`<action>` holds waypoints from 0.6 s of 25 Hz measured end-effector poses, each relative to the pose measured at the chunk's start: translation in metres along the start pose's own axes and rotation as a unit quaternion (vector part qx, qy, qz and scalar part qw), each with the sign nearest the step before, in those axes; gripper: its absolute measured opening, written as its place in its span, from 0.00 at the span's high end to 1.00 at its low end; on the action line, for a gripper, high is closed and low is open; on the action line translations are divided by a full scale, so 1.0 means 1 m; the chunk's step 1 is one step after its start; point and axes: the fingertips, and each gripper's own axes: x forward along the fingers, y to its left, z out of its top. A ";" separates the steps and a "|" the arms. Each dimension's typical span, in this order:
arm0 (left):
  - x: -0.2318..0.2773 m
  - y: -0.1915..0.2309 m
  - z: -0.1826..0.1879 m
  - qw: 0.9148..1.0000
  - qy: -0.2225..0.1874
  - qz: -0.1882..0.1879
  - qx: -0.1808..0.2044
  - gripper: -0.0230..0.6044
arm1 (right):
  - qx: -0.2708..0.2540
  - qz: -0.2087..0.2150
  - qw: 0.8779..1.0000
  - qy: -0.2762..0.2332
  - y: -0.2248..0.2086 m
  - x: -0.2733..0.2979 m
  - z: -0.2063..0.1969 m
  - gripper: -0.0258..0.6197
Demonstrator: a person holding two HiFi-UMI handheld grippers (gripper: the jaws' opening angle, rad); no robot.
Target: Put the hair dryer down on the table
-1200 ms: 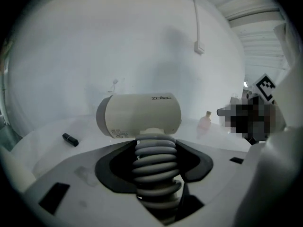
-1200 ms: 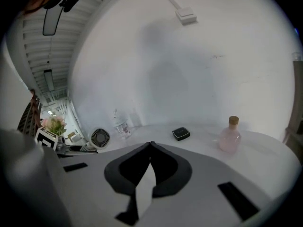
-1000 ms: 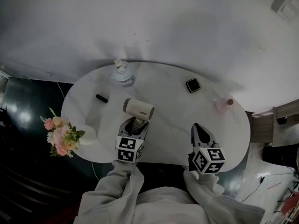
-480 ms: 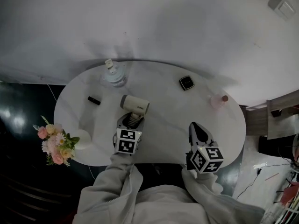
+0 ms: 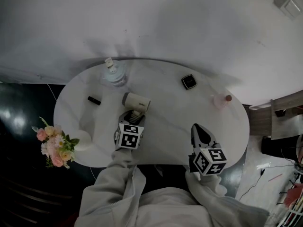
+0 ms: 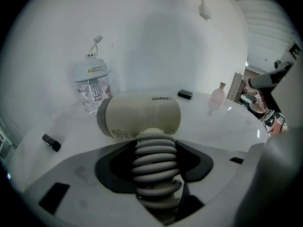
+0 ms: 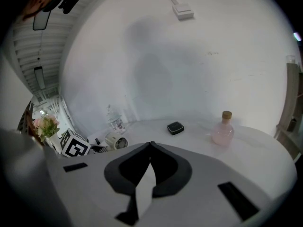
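- My left gripper (image 5: pixel 134 119) clamps the hair dryer (image 5: pixel 136 101) by its ribbed handle, the cream body lying crosswise over the white oval table (image 5: pixel 170 122).
- My right gripper (image 5: pixel 199 132) is closed and empty, near the table's front edge.

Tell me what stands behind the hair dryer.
Behind the hair dryer, held by the left gripper, stands a clear labelled jar to its left; a black case and pink bottle lie farther right. Its body covers the table directly behind.
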 end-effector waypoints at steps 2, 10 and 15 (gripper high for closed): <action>0.001 0.000 -0.003 1.000 0.014 0.000 0.000 0.60 | 0.000 0.001 1.000 0.002 0.000 0.000 -0.001 0.88; 0.008 -0.002 -0.009 0.999 0.041 0.005 0.014 0.59 | 0.003 0.000 1.000 0.003 -0.006 -0.002 -0.001 0.88; 0.010 -0.002 -0.010 0.998 0.056 0.012 0.038 0.59 | 0.007 0.002 1.000 0.002 -0.006 -0.003 -0.002 0.88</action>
